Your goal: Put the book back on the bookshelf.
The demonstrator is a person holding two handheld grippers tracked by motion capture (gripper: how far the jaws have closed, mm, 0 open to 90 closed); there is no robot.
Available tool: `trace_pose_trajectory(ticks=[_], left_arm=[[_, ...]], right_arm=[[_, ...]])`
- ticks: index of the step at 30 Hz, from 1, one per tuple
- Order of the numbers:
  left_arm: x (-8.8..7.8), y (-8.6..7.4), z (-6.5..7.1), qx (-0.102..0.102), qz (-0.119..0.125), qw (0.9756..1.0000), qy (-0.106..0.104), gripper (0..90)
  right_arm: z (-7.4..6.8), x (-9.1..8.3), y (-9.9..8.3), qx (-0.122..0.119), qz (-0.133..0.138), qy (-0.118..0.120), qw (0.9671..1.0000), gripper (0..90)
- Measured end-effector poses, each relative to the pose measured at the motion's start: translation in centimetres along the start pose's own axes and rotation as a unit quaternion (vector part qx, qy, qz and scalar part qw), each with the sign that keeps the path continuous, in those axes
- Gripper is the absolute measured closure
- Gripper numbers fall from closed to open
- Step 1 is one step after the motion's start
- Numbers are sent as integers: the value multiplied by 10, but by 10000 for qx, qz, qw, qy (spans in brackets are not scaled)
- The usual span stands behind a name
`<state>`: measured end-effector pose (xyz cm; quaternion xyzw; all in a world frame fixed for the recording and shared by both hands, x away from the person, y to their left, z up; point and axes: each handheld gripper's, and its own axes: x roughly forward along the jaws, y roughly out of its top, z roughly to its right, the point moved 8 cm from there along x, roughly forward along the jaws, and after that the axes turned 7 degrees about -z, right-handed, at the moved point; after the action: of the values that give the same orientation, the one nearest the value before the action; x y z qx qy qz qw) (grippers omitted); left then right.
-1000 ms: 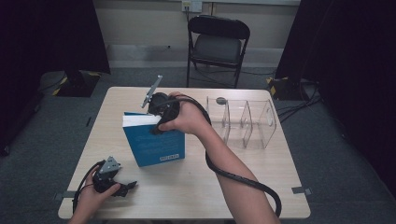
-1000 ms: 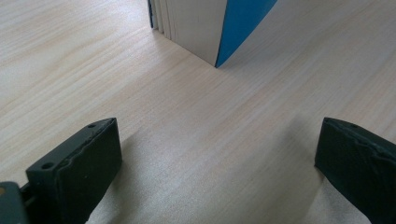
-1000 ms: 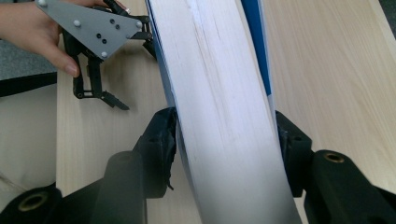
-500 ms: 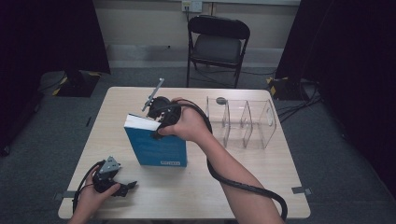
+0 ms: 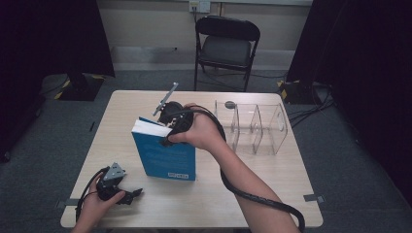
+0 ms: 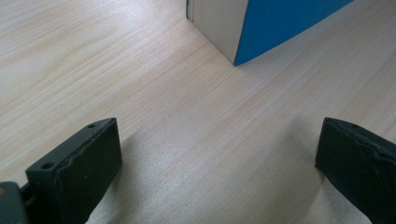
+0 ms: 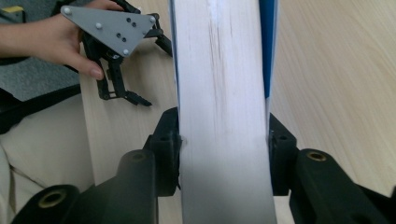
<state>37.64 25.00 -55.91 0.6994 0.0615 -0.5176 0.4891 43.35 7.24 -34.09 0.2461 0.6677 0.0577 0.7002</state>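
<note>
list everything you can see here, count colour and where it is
book: 1, blue cover, white page edges, standing on edge mid-table
table: 1, light wood, centre of the high view
divided box: 1, clear, three compartments, table's right part
small round thing: 1, dark, on the table behind the box
folding chair: 1, black, beyond the table
right tool: 1, black, clamped on the book's top edge
left tool: 1, black, open, low over the table's near left corner
hands: 2, one on each tool

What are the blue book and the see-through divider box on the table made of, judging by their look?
Blue book: probably paper, with a smooth, likely coated cover; the white page block shows fine lines. Divider box: clear, glossy plastic, perhaps acrylic; the table shows through its walls.
</note>
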Motion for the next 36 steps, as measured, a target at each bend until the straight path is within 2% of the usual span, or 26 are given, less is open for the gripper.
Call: trace_pose_trajectory(ticks=[10, 14, 21, 25, 29, 31, 33, 36], left_arm=[[0, 0, 0, 1, 1, 10000, -5, 0], [0, 0, 0, -5, -1, 10000, 7, 0], [0, 0, 0, -7, -3, 10000, 11, 0], [0, 0, 0, -5, 1, 10000, 8, 0], [0, 0, 0, -7, 0, 10000, 14, 0], [0, 0, 0, -9, -1, 10000, 14, 0], [0, 0, 0, -10, -1, 10000, 14, 0], [0, 0, 0, -8, -1, 10000, 14, 0]], right_arm=[[5, -3, -8, 4, 113, -54, 9999, 529], [6, -3, -15, 68, 126, 41, 9999, 529], [8, -3, -21, -93, 103, 135, 9998, 536], [9, -4, -24, -25, 115, 147, 9998, 525], [11, -5, -28, 48, 161, 121, 9998, 496], [11, -5, -28, -18, 124, 73, 9999, 487], [11, -5, -28, 38, 82, 41, 10000, 478], [12, -5, -29, -12, 59, 13, 10000, 478]])
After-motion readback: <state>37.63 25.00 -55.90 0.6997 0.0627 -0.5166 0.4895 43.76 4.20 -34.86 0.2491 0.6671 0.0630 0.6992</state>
